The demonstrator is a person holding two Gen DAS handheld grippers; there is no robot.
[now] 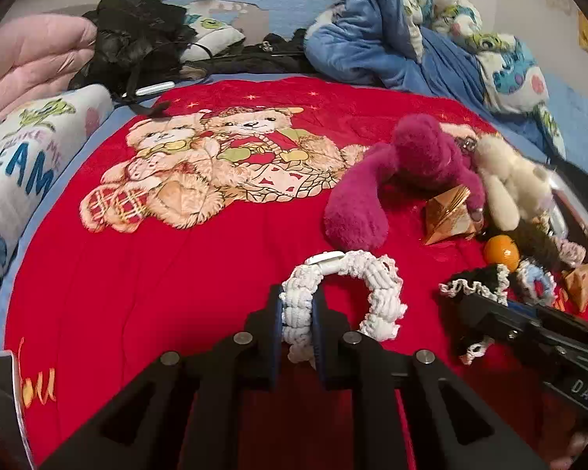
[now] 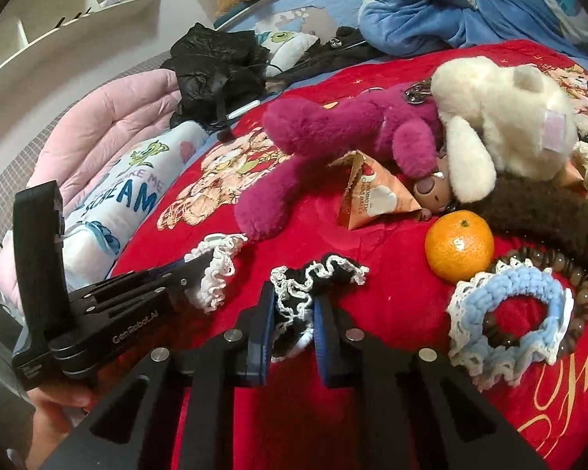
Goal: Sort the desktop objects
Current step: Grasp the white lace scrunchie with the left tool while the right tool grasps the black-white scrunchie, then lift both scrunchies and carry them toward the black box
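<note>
My left gripper point(image 1: 300, 313) is shut on a white crocheted scrunchie point(image 1: 376, 286) just above the red blanket point(image 1: 176, 274); it also shows in the right wrist view point(image 2: 215, 270). My right gripper point(image 2: 292, 313) is shut on a black scrunchie with white trim point(image 2: 317, 274), also seen in the left wrist view point(image 1: 478, 282). To the right lie a blue and white scrunchie point(image 2: 505, 313), a tangerine point(image 2: 458, 246), an orange snack packet point(image 2: 372, 192), a magenta plush point(image 2: 333, 137) and a cream plush point(image 2: 498, 117).
A brown bead bracelet point(image 2: 576, 305) lies under the blue scrunchie beside a dark brown plush point(image 2: 541, 211). Black clothes point(image 2: 219, 62), a pink quilt point(image 2: 98, 133), a printed pillow point(image 2: 125, 196) and blue bedding point(image 2: 431, 11) ring the blanket. A white shelf point(image 2: 58, 31) stands at the left.
</note>
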